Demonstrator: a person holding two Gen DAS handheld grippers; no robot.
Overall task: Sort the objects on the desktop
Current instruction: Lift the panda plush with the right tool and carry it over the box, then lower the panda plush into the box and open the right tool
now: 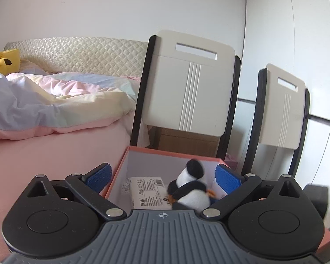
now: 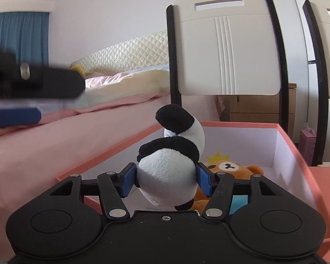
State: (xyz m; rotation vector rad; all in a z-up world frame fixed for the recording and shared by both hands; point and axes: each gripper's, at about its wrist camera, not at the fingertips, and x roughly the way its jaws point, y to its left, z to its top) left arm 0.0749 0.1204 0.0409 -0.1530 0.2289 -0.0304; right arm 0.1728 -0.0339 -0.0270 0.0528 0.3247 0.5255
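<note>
1. The right gripper (image 2: 165, 181) clamps the panda toy (image 2: 167, 176) by its white body, holding it above the open pink box (image 2: 297, 158).
2. The left gripper (image 1: 164, 177) hovers spread wide and empty at the box's edge.
3. A bear toy (image 2: 227, 167) and a white packet (image 1: 146, 192) already lie inside; the panda is not yet released.
4. The grippers hide the box floor, and the desktop is out of view, so I cannot tell what remains to sort.

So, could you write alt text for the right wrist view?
The right gripper holds a plush panda between its jaws, above an open pink box. A bear toy lies inside; a bed and chair stand behind.
</note>
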